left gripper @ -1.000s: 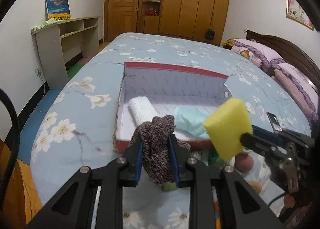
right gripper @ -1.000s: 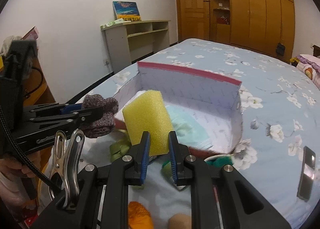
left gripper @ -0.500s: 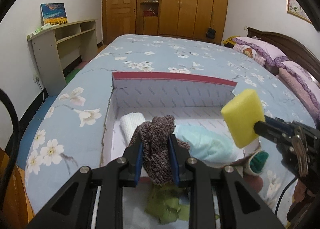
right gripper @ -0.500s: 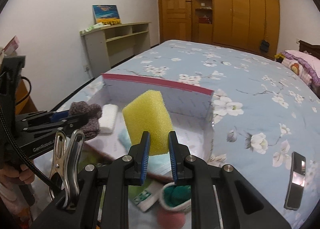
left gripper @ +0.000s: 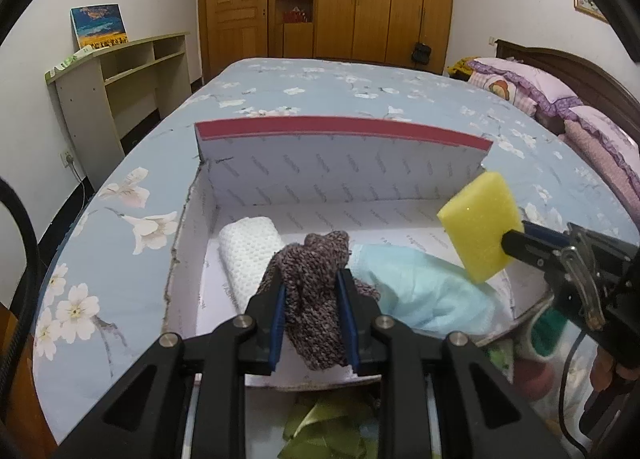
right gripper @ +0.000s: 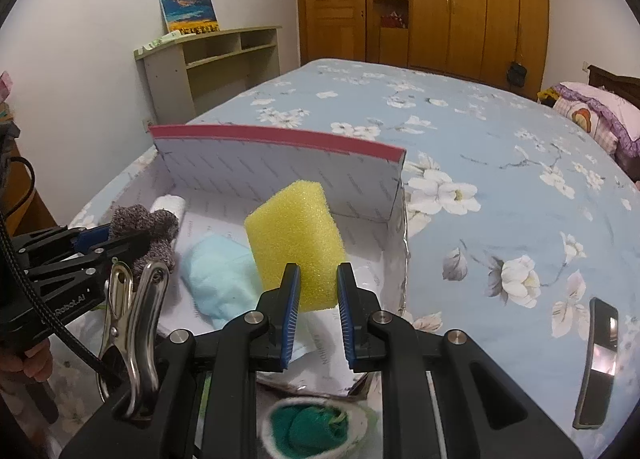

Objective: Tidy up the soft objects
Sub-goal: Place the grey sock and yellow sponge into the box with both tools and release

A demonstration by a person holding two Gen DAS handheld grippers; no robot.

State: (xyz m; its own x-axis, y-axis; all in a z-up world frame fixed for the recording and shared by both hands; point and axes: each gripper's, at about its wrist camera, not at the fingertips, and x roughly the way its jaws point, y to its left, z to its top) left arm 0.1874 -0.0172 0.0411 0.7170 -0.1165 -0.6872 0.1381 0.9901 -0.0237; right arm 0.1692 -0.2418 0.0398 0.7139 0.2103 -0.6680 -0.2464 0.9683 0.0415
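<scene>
Both tongs are loaded and hanging over the box: the left tongs (left gripper: 313,319) pinch a brown knitted sock (left gripper: 316,291) between the blue pads, and the right tongs (right gripper: 318,313) squeeze a yellow sponge (right gripper: 295,247) by its lower end, so neither piece has been let go yet. Down in the open white box (left gripper: 340,175) with the red-edged back wall, two soft things already lie on the floor of it: a rolled white towel (left gripper: 250,255) just ahead and to the left of the left tongs, and a crumpled pale blue cloth (left gripper: 420,283) just ahead and to their right, between the two tongs. So the sorting looks well under way but not finished, I'd judge, because more waits outside the box: a green cloth (left gripper: 320,427) on the bed below the left tongs, a white slipper-like thing with a dark green lining (right gripper: 316,425) right under the right tongs, and something reddish beside it that I can't make out. The free floor sits ahead of the sponge, against the back wall, while the sock hangs above the towel and blue cloth, so it would land on them. Off to the right of the right tongs a phone (right gripper: 598,343) lies on the flowered bedspread (right gripper: 500,163), well clear of the drop.
</scene>
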